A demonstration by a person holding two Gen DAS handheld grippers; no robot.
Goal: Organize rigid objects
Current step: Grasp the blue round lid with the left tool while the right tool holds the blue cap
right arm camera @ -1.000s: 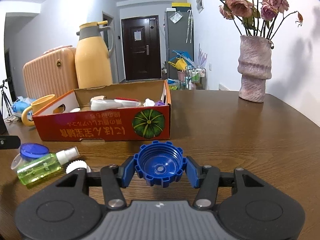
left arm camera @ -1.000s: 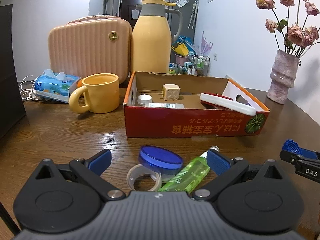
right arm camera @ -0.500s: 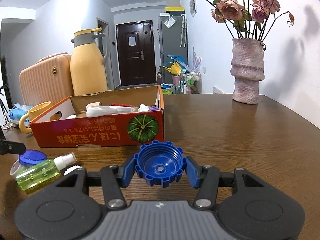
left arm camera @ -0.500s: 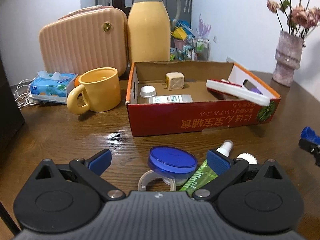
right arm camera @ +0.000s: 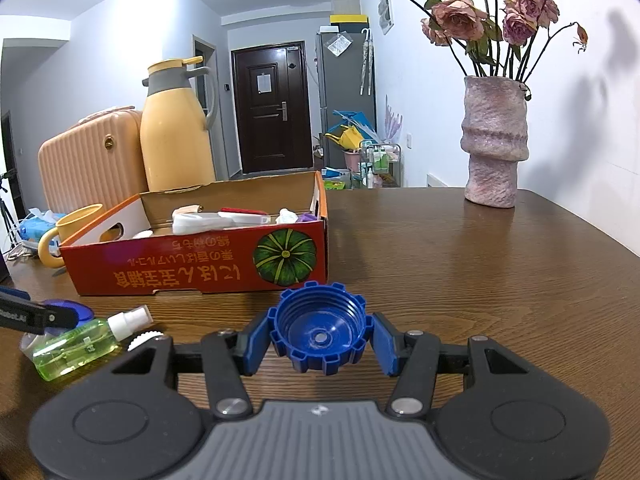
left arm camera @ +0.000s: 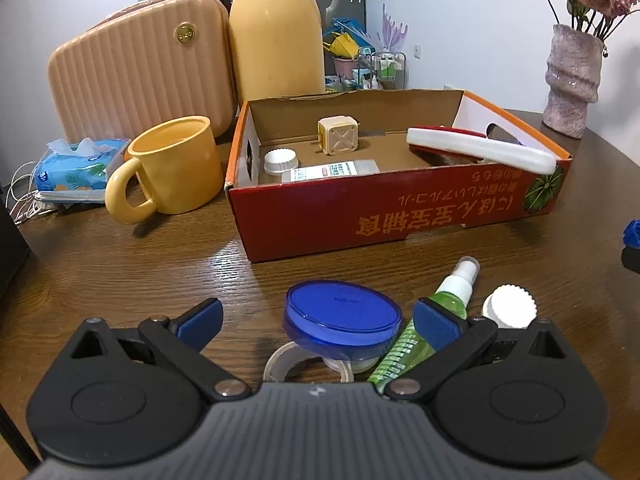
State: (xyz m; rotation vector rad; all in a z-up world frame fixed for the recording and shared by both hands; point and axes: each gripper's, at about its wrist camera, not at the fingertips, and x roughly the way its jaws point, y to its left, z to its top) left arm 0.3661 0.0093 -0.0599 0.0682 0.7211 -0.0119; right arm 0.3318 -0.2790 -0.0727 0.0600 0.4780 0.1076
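My left gripper point(left arm camera: 318, 318) is open and low over the table. A round container with a blue lid point(left arm camera: 342, 314) lies between its fingers, untouched. It rests partly on a clear tape ring point(left arm camera: 280, 364). A green spray bottle point(left arm camera: 448, 300) passes under the right finger, with a white ridged cap point(left arm camera: 509, 310) beside it. My right gripper point(right arm camera: 320, 338) is shut on a blue ridged cap point(right arm camera: 320, 330), held open side up just above the table. Behind it stands the red cardboard box point(right arm camera: 192, 272); the same box point(left arm camera: 400, 216) holds a beige cube point(left arm camera: 338, 136), a white-capped bottle point(left arm camera: 280, 160) and a white and red tool point(left arm camera: 480, 148).
A yellow mug point(left arm camera: 176, 168), a tissue pack point(left arm camera: 76, 168), a pink case point(left arm camera: 136, 68) and a yellow thermos point(left arm camera: 276, 32) stand at the back left. A pink vase of dried roses point(right arm camera: 494, 140) stands at the far right. The left gripper's finger point(right arm camera: 28, 314) shows beside the spray bottle point(right arm camera: 80, 344).
The left gripper has moved forward and down, so the blue-lidded container now sits between its open fingers. The right gripper still holds the blue cap in the same spot.
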